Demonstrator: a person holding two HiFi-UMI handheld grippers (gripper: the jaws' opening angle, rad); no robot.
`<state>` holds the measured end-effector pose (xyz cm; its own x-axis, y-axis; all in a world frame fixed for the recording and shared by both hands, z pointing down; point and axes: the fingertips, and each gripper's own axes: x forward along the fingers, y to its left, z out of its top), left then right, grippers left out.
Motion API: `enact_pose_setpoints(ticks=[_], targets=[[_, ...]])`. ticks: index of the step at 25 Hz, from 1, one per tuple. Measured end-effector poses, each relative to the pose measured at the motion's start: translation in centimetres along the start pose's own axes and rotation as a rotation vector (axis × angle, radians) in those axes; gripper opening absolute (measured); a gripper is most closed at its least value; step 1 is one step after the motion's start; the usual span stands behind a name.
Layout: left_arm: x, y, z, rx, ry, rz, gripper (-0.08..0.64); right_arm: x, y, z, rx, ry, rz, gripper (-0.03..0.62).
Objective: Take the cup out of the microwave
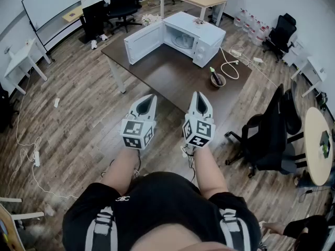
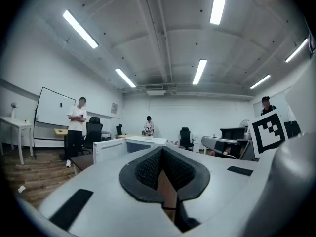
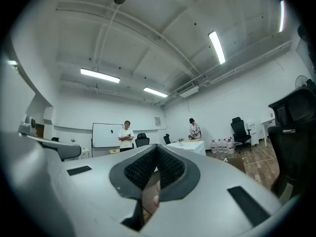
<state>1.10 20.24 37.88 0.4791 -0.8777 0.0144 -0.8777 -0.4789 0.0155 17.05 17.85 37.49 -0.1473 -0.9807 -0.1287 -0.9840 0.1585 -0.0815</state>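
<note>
A white microwave (image 1: 194, 35) stands on the far half of a dark brown table (image 1: 172, 77), its door (image 1: 143, 42) swung open to the left. Something pale and round (image 1: 183, 41) lies inside the cavity; I cannot tell whether it is the cup. Both grippers hover short of the table's near edge, pointing at the microwave. My left gripper (image 1: 150, 99) is shut and holds nothing, and my right gripper (image 1: 199, 97) is the same. Over the closed tip of the left gripper (image 2: 161, 152), the open door (image 2: 107, 151) shows. The right gripper (image 3: 156, 149) points level across the room.
A small bowl (image 1: 218, 79) holding a green item sits at the table's right end beside a white cable (image 1: 230, 67). A black office chair (image 1: 272, 135) stands at the right. A person (image 1: 93, 7) waits by the whiteboard (image 1: 49, 1). Cables (image 1: 31, 156) trail on the floor at left.
</note>
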Motion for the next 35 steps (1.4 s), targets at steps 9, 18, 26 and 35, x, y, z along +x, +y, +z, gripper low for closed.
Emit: enact_pose_setpoints(ticks=[9,18,26,35], targets=[[-0.4,0.4,-0.1,0.002,0.0,-0.004,-0.006,-0.3,0.5,-0.2,0.03,-0.002,-0.001,0.0],[-2.5,2.6,-0.4,-0.003,-0.012,-0.034,-0.006,-0.9,4.4,-0.8,-0.003,0.004,-0.008,0.002],[-5.0,6.3,-1.5,0.006,0.0,-0.08,-0.006,-1.7,9.3,-1.7,-0.05,-0.012,-0.061,0.0],[-3.9,9.4,-2.5,0.01,0.006,-0.101,-0.006,1.5,10.0,-3.1,-0.003,0.006,-0.086,0.002]])
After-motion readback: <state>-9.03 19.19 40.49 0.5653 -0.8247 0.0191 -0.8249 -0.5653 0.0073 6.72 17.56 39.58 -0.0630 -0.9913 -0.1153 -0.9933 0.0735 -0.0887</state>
